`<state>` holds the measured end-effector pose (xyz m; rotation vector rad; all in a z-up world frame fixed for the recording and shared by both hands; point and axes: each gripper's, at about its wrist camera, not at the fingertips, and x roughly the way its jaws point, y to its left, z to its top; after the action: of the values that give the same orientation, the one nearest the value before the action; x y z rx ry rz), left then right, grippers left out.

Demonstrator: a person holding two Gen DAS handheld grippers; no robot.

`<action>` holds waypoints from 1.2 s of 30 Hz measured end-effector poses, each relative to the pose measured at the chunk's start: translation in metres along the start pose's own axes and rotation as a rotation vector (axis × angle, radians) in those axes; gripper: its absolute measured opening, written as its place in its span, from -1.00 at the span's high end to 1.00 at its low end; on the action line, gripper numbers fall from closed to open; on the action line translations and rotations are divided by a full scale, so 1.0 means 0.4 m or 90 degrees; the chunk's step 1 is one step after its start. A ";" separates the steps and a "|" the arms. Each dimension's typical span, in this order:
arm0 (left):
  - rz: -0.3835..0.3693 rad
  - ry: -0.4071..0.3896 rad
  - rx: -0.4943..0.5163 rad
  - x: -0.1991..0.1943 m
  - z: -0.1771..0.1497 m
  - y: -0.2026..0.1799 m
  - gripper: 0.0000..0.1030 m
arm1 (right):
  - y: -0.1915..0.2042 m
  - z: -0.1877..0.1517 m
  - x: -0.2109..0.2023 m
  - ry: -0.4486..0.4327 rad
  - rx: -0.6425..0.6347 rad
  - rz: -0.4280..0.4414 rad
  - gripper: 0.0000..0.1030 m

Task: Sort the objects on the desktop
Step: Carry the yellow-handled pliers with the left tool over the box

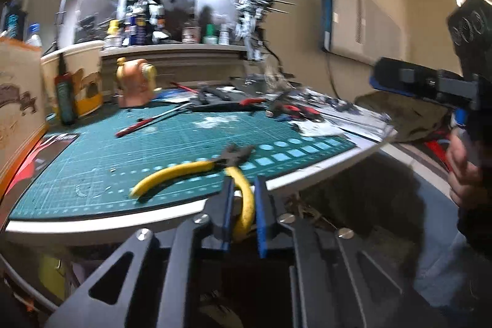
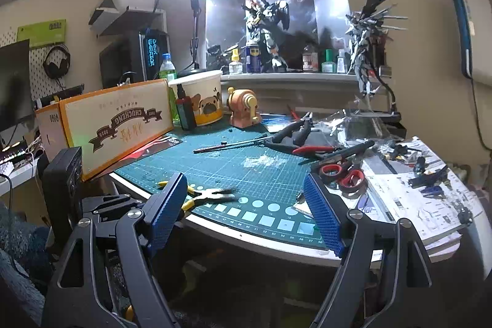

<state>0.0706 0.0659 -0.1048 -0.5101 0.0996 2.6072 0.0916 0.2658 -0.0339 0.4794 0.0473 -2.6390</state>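
Now left gripper (image 1: 243, 202) clenched on yellow-handled pliers (image 1: 184, 171) at cutting mat (image 1: 153, 143) edge — right gripper (image 2: 246, 202) jaws spread, empty.

Black tongs (image 2: 246, 208) with blue textured pads (image 2: 167, 211); silver screws (image 2: 134, 213) at the joints.

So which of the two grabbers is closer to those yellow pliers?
The left gripper: its fingers are shut on one handle of the yellow pliers at the mat's near edge. The right gripper hangs open, off the desk edge, touching nothing.
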 end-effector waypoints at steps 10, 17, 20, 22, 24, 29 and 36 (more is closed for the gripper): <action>0.003 0.027 -0.021 0.000 0.024 0.003 0.78 | 0.009 -0.006 0.005 0.009 -0.003 0.015 -0.47; 0.023 0.020 -0.027 0.001 0.164 0.018 0.85 | 0.008 -0.004 0.005 0.009 -0.002 0.016 -0.47; 0.027 0.028 -0.038 0.016 0.193 0.030 0.86 | 0.005 -0.001 0.004 0.007 0.005 0.017 -0.47; 0.029 0.028 -0.037 0.022 0.203 0.033 0.86 | 0.007 0.003 0.001 0.004 0.004 0.018 -0.47; 0.032 0.027 -0.046 0.027 0.221 0.046 0.86 | 0.009 0.006 -0.002 0.002 0.001 0.018 -0.47; 0.046 0.012 -0.083 0.032 0.305 0.104 0.87 | 0.003 0.008 -0.005 0.000 0.006 0.016 -0.47; 0.076 -0.026 -0.094 -0.041 0.469 0.171 0.87 | 0.006 0.016 0.009 -0.004 0.009 0.028 -0.48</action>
<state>-0.0115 0.0280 0.0740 -0.5171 -0.0792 2.7540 0.0876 0.2614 -0.0291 0.4706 0.0159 -2.5992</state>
